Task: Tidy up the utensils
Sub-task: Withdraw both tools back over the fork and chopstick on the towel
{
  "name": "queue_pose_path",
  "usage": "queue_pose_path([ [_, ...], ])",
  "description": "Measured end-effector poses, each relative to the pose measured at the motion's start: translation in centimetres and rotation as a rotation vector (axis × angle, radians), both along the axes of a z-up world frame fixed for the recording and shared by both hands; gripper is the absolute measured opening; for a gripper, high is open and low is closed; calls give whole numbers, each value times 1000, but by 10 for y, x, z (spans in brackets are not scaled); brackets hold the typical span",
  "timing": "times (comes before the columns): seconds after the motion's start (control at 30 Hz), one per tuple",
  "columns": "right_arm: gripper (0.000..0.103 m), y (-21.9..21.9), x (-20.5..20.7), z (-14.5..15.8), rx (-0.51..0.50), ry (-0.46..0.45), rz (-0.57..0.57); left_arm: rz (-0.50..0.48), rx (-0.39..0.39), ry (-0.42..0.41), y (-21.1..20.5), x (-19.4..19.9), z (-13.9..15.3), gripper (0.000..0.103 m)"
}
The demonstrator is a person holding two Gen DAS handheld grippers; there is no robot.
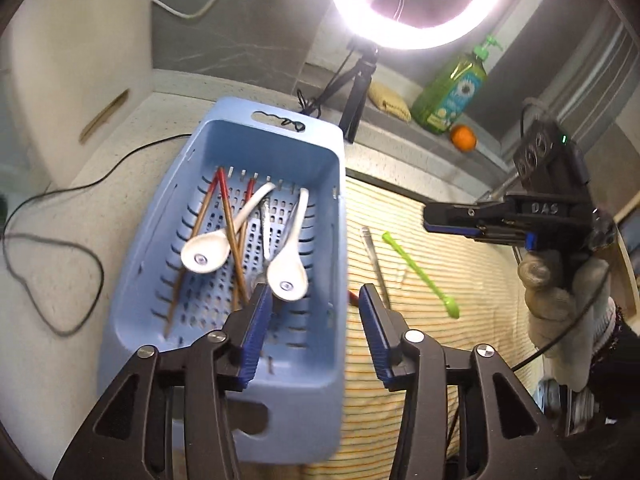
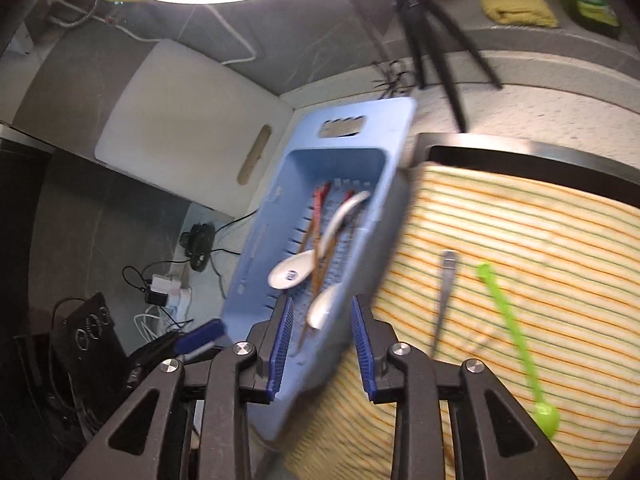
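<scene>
Speckled kitchen counter under a ring light (image 1: 414, 0), with a white cutting board (image 1: 76, 64) leaning on the wall at far left. Next rightward stands the blue slotted basket (image 1: 336, 240), already holding red-tipped chopsticks (image 1: 228, 224), two white ceramic spoons (image 1: 204, 256) and a metal utensil. The left gripper (image 1: 316, 296) hovers over the basket's near end, jaws parted and holding nothing. Right of the basket, on the striped cloth (image 1: 460, 248), lie a metal-handled utensil (image 1: 374, 256) and a green plastic spoon (image 1: 420, 272), both still outside. The right gripper (image 2: 322, 312) likewise stands apart-jawed and empty above the basket's edge. For the next pick, likely the metal piece, the jaws should straddle the handle crosswise, low against the cloth. Only the left view shows the gloved hand (image 1: 560, 284) carrying the right tool, plus an orange (image 1: 464, 138); only the right view shows the cables and charger (image 2: 160, 292) left of the basket.
</scene>
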State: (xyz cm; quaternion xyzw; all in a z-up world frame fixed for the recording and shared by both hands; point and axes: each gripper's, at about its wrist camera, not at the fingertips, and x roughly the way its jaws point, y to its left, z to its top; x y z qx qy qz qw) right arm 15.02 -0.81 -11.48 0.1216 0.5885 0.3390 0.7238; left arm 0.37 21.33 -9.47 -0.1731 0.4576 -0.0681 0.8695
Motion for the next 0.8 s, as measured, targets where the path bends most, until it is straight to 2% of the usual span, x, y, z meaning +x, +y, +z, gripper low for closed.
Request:
queue_pose_path([
  [0.13, 31, -49, 3, 1, 6, -22, -11, 85, -4, -12, -29, -23, 2, 53],
  [0.2, 32, -69, 3, 5, -16, -73, -2, 113, 2, -10, -48, -31, -1, 54],
  [0.33, 33, -95, 2, 8, -63, -175, 47, 119, 20, 5, -85, -41, -8, 54],
  [0.43, 35, -103, 0, 3, -100, -213, 104, 132, 17, 31, -110, -42, -18, 54],
  [0.53, 35, -105, -1, -4, -132, -220, 161, 150, -3, 75, -127, -40, -30, 54],
  [0.7, 35, -101, 6, -19, -167, -178, 205, 167, -37, 132, -150, -30, -43, 54],
  [0.8, 35, -97, 8, -28, -186, -167, 221, 181, -27, 160, -154, -26, -47, 51],
])
